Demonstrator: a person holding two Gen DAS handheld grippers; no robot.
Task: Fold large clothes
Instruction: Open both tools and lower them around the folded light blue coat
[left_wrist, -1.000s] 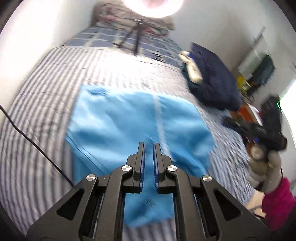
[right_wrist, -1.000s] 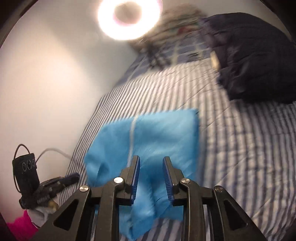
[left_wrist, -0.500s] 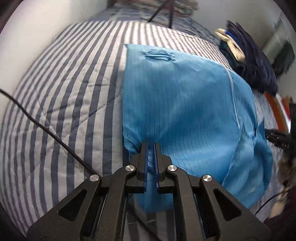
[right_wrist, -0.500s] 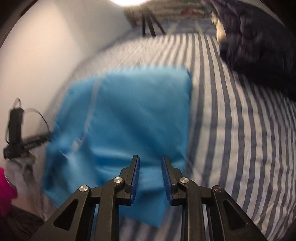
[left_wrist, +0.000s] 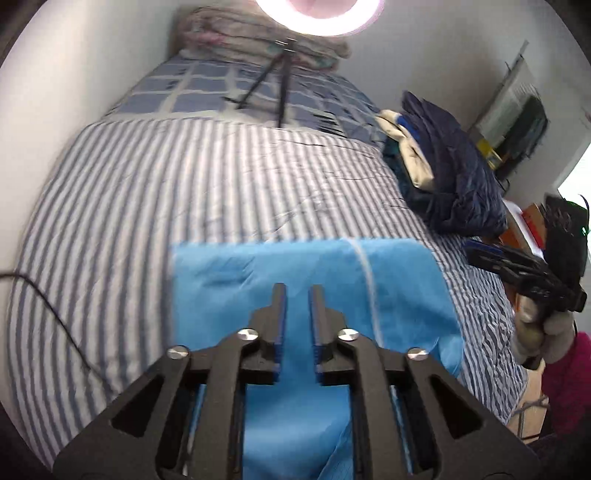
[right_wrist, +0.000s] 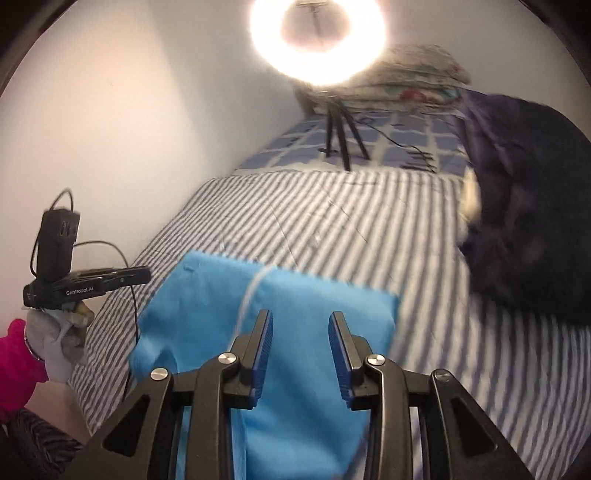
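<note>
Bed (left_wrist: 147, 192): striped grey-and-white cover, checked blue bedding at the far end, against a white wall.

Dark navy jacket (left_wrist: 454, 184): heaped on your right side of the bed, pale clothing tucked against it.

Blue garment (left_wrist: 306, 266): folded, lying flat on the near part of the bed, one end draping over the near edge; a pale stripe runs along it.

Ring light (right_wrist: 317, 37): lit, on a tripod (right_wrist: 340, 129) standing on the checked bedding.

Your left tongs (left_wrist: 297, 291): narrow gap, opening, nothing gripped, above the garment.

Your right tongs (right_wrist: 300, 319): wider gap, opening, nothing gripped, above the garment.

No containers in view.
</note>
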